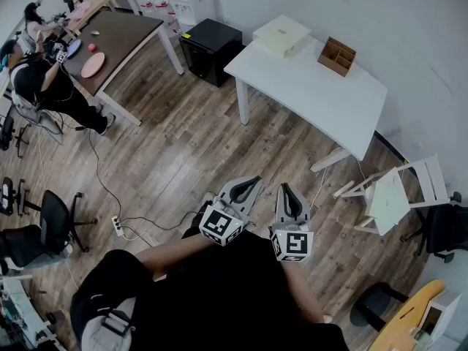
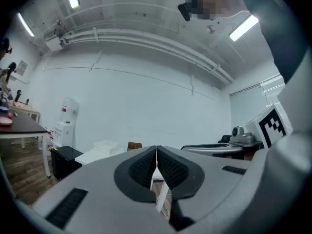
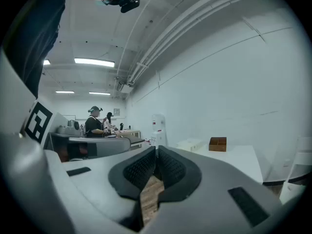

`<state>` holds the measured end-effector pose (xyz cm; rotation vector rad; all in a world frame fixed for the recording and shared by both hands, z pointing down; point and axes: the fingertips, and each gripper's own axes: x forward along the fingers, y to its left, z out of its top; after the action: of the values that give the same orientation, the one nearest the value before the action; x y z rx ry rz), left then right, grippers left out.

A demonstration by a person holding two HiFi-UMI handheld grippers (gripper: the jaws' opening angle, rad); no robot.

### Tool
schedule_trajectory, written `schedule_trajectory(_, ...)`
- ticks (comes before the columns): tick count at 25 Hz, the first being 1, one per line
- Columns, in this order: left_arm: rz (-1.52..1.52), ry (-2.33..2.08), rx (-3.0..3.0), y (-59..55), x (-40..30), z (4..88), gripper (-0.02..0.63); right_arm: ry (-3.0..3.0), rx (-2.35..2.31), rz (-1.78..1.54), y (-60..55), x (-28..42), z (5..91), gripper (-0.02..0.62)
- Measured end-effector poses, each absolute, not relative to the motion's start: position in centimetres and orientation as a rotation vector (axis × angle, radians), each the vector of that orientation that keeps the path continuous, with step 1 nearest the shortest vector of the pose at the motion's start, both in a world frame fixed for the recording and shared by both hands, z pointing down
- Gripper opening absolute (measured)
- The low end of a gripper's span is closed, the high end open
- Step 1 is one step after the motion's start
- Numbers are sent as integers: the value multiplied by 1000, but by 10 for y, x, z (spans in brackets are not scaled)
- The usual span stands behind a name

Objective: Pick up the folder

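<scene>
A pale cream folder lies flat at the far end of the white table, beside a brown wooden organizer. I hold both grippers close to my body over the wooden floor, well short of the table. My left gripper is shut with nothing between its jaws, and my right gripper is likewise shut and empty. In the left gripper view the closed pads meet under the distant folder. The right gripper view shows the folder and organizer beyond the shut gripper.
A black cabinet stands left of the white table, with a water dispenser behind it. People work at a brown table far left. A white chair sits at the right. A power strip and cable lie on the floor.
</scene>
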<state>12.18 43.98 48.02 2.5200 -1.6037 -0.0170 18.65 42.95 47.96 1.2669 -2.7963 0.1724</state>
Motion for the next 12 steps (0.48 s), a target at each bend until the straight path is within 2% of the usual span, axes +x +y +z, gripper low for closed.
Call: schedule_trajectory(12,1,-1579,2598,438,140,471,15,-2843,1245,212,425,194,485,41)
